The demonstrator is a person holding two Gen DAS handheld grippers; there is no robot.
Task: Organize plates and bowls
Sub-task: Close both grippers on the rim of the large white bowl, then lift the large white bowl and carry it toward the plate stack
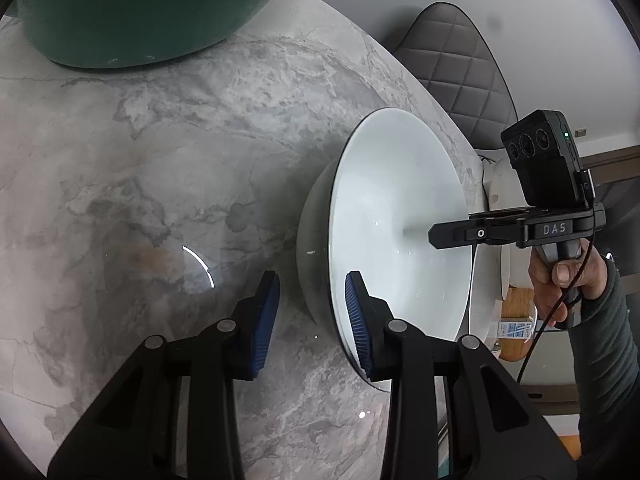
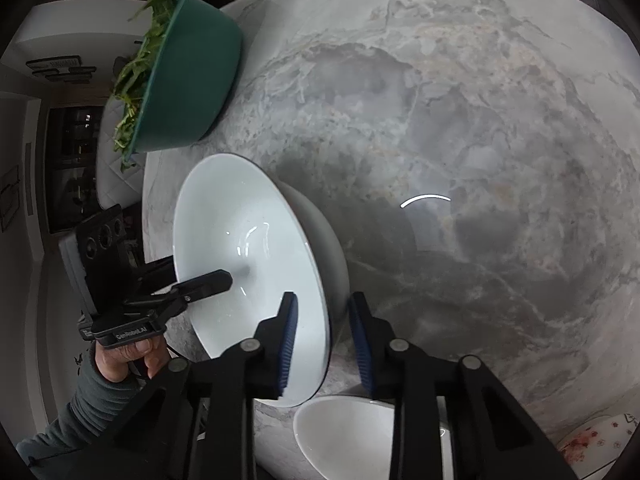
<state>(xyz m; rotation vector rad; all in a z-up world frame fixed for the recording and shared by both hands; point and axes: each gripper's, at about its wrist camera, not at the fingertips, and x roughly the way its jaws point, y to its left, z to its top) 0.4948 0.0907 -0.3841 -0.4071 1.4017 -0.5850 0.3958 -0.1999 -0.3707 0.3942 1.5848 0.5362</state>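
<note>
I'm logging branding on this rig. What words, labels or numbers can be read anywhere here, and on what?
"DAS": on the black body of the right claw, left wrist view.
"GenRobot.AI", small and partly blurred: on the black body of the left claw, right wrist view.
Small blue-and-white label beyond the marble table's edge: too small to read.

Left wrist view: the left gripper (image 1: 312,320) straddles the near rim of a white bowl (image 1: 396,208) standing near the right edge of the grey marble table (image 1: 160,152), one blue pad inside, the other outside and clear of the wall. Opposite, the right gripper (image 1: 434,235), held by a hand (image 1: 564,280), reaches into the bowl. A green basin (image 1: 140,12) stands toward the far edge, and a quilted chair (image 1: 456,68) beyond the table.
</note>
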